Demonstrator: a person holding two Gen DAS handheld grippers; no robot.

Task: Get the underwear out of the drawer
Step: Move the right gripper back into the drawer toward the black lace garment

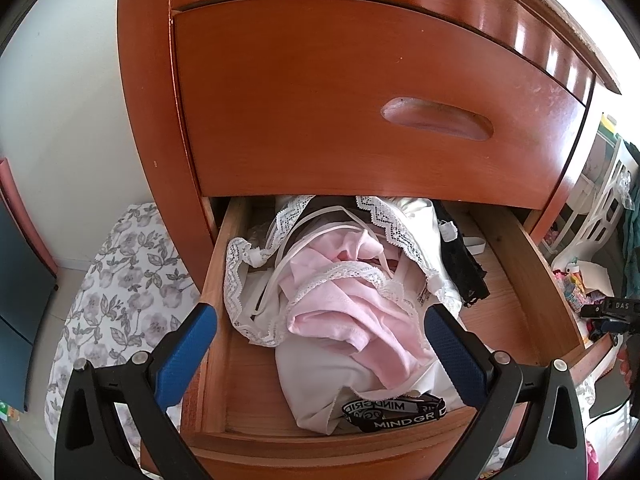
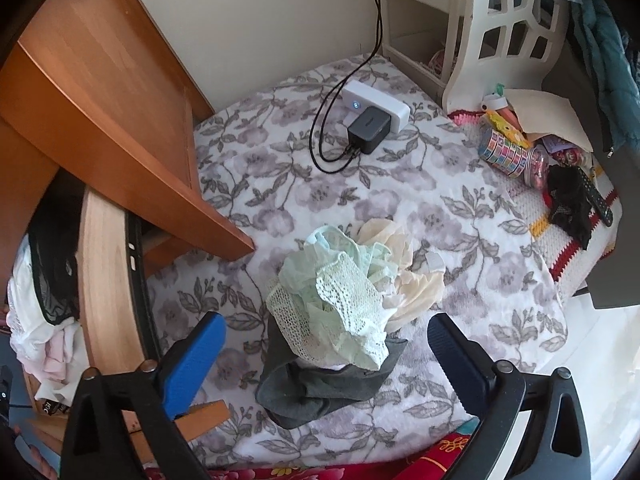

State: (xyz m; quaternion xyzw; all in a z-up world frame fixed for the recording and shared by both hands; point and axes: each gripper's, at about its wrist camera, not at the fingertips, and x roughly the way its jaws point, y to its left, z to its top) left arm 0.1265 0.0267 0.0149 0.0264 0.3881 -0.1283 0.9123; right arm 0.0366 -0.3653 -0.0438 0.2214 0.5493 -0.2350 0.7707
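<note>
A tangle of underwear (image 1: 340,300) fills the open wooden drawer (image 1: 224,320): a pink piece on top, white lace-edged garments around it, a black lace piece toward the right side, and a black waistband with white lettering at the front edge. A second heap of underwear (image 2: 340,308) lies outside on a floral bedspread (image 2: 400,200): mint-green lace on top, a cream piece behind it, a dark grey piece beneath.

The left gripper (image 1: 320,344) points down at a slant into the drawer. Its jaws stand wide open, the blue pads on either side of the pink and white pile, gripping nothing.

The right gripper (image 2: 326,360) points steeply down over the bedspread heap. Its jaws are spread wide on either side of the grey and green garments, with nothing gripped between them.

Above the open drawer, a closed drawer front (image 1: 360,100) with a recessed handle fills the left view. On the bedspread beyond the heap sit a white power strip (image 2: 376,106) with a black charger (image 2: 368,128) and cables. A white chair (image 2: 512,20) stands to the right.
</note>
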